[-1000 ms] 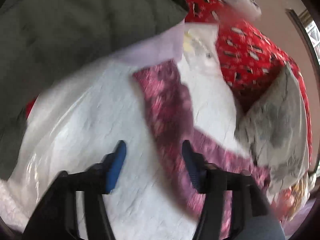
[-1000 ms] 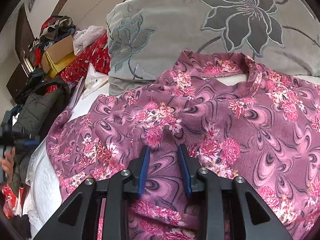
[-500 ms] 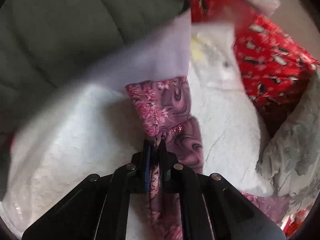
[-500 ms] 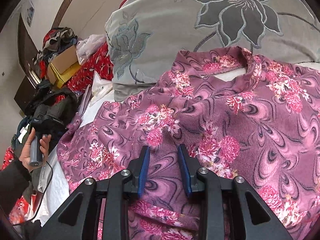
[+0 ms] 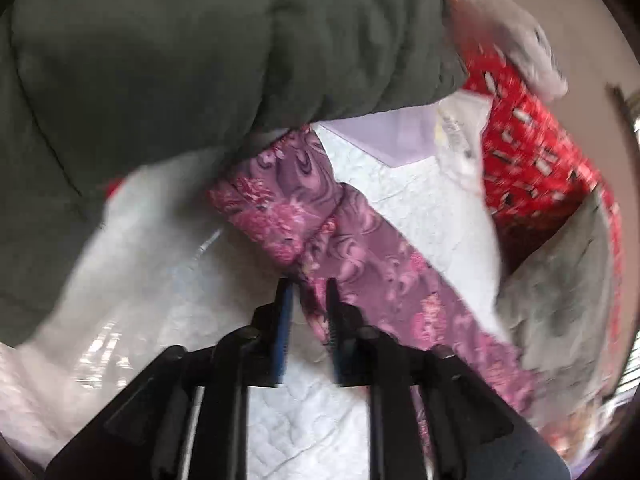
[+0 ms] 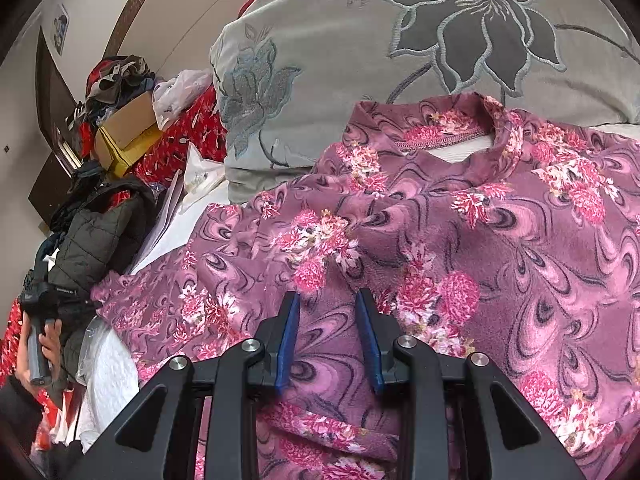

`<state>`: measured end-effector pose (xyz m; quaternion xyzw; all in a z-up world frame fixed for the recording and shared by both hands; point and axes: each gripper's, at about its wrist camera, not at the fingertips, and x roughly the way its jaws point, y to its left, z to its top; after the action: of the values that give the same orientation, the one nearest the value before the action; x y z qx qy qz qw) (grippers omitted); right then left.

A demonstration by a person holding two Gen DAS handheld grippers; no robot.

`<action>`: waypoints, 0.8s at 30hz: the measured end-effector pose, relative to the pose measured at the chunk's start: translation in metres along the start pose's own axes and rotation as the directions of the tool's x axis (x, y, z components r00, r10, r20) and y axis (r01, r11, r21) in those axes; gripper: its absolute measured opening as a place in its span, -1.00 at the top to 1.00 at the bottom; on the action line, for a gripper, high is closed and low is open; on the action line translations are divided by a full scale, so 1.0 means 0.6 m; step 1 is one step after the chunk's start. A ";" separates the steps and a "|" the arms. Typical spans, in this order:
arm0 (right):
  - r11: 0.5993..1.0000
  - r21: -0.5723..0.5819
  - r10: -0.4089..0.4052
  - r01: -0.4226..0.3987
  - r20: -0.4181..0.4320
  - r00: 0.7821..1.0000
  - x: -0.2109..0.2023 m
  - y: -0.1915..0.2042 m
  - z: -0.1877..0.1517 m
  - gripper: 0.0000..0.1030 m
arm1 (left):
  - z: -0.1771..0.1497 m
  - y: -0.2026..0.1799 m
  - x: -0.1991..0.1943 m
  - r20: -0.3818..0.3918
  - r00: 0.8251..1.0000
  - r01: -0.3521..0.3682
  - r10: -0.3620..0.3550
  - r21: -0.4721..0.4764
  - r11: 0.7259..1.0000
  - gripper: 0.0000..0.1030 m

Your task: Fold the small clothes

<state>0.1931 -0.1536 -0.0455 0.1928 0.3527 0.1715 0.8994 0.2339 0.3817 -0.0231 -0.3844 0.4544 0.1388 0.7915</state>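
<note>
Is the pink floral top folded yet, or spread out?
Spread out: the pink floral fleece top lies flat on the bed, collar opening visible, its sleeve extended sideways, unfolded.

The pink-and-purple floral fleece top (image 6: 460, 240) looks soft and matt (slightly fuzzy); the grey embroidered velvet pillow (image 6: 360, 40) has a faint sheen.

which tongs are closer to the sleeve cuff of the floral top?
Left. The left tongs sit right at the sleeve cuff, opening, sleeve fabric between them. The right tongs are over the floral top body, below the collar.
</note>
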 end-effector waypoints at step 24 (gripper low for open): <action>0.990 -0.098 -0.113 0.101 -0.123 0.986 -0.014 0.032 0.031 0.11 | -0.181 -0.369 -0.088 0.003 0.985 0.153 -0.175 0.471 0.869 0.96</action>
<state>0.1968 -0.1449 -0.0191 0.1209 0.4113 0.1510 0.8907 0.2646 0.1613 0.0955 -0.2156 0.4222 -0.0339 0.8798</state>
